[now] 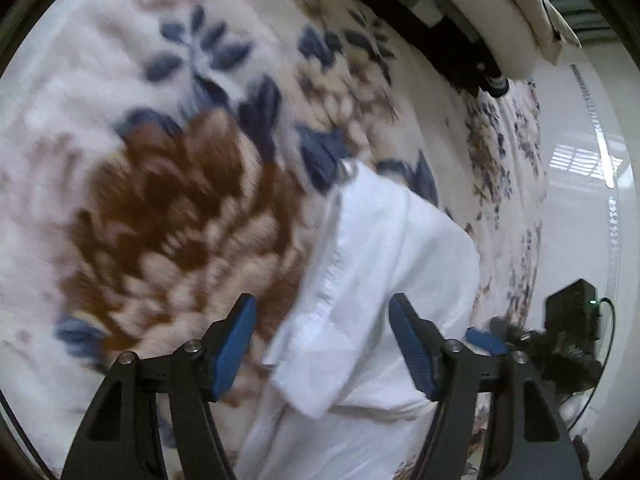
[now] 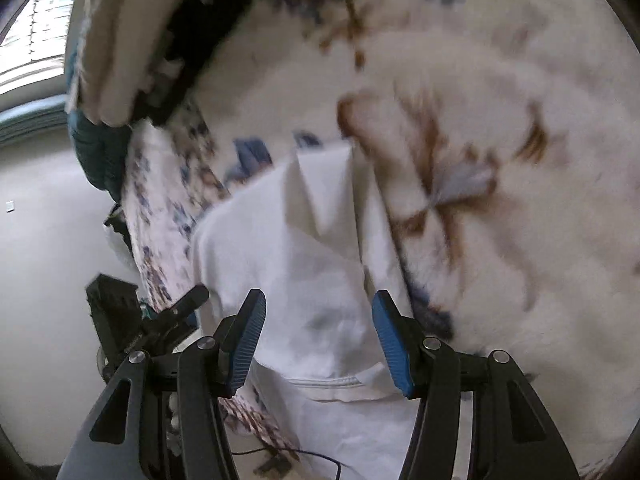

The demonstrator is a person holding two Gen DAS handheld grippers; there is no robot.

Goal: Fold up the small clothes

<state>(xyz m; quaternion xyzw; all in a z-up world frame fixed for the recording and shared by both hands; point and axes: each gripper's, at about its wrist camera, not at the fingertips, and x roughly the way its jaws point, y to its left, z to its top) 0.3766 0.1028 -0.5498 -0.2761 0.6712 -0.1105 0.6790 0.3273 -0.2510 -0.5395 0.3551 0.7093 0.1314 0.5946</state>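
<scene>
Going left to right: the left gripper (image 1: pixel 322 344) is hanging over the bed with its jaws spread and nothing pinched. The blue pads are sitting either side of the white garment (image 1: pixel 384 280) but not pressing it. That garment is lying on the floral blanket (image 1: pixel 168 184), near the bed's edge, bunched up with a hemmed edge running diagonally and a flap folded over itself. Further right in that view the other tool (image 1: pixel 492 340) is peeking in beside the cloth, and past it the floor (image 1: pixel 580 208) is showing.

The right gripper (image 2: pixel 318 344) is looking much the same: jaws apart, holding nothing, with the garment (image 2: pixel 304 280) lying below them and a seam showing low down. There's a pointed fold (image 2: pixel 320 184) sticking up at the far end.

Stuff I'd be worrying about from here:
- both views are blurry, so lining up on a hem could easily be off
- closing on fuzzy blanket along with the cloth, which would be dragging the bedding up too
- grabbing only one layer of that doubled flap, so the fold is coming out crooked
- garment sitting close to the edge, so a sideways tug could be sliding it off onto the floor
</scene>
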